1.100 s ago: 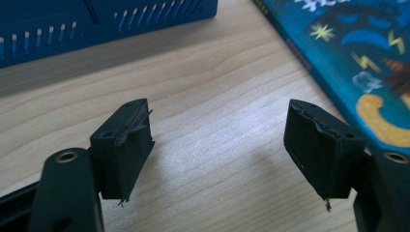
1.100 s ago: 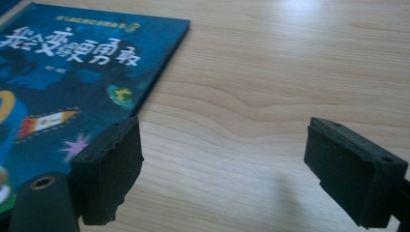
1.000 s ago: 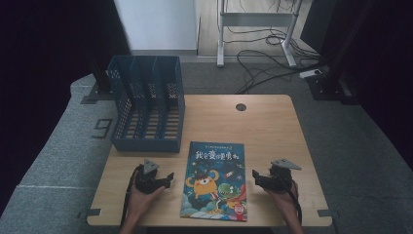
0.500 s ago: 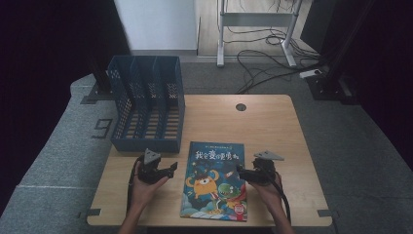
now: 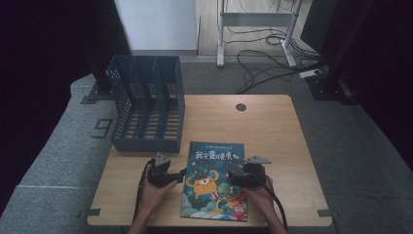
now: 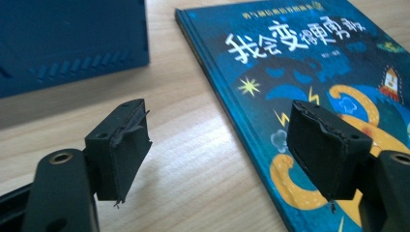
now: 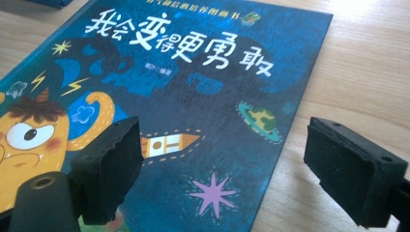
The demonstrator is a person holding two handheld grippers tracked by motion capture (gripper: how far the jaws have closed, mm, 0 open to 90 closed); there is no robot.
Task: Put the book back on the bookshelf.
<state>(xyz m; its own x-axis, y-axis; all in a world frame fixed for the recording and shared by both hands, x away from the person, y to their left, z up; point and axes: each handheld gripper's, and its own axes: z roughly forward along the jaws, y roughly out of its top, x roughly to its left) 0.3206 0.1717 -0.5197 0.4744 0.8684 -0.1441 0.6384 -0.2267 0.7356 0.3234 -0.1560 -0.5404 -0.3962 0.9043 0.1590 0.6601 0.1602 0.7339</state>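
**Two grippers flank the picture book**

From the high view, a blue picture book (image 5: 214, 181) lies flat on the wooden tabletop (image 5: 272, 131), cover up, at the 6 o'clock edge nearest the person. The left gripper (image 5: 181, 174) sits at the book's 9 o'clock edge, its tips right at the cover's border, and the right gripper (image 5: 233, 178) reaches over the cover from 3 o'clock. A blue file rack (image 5: 146, 105) stands at the book's 11 o'clock, near it but apart.

In the left gripper view, the left gripper (image 6: 217, 147) stands wide with nothing between its pads. The book's long edge (image 6: 309, 82) runs under the gap toward the pad at 3 o'clock, and the rack's wall (image 6: 72, 38) fills the 10 o'clock corner.

In the right gripper view, the right gripper (image 7: 222, 169) is also wide and empty, hanging over the cover (image 7: 193, 87). One pad sits above the artwork at 8 o'clock, the other above bare wood at 4 o'clock, so the book's edge passes between them.
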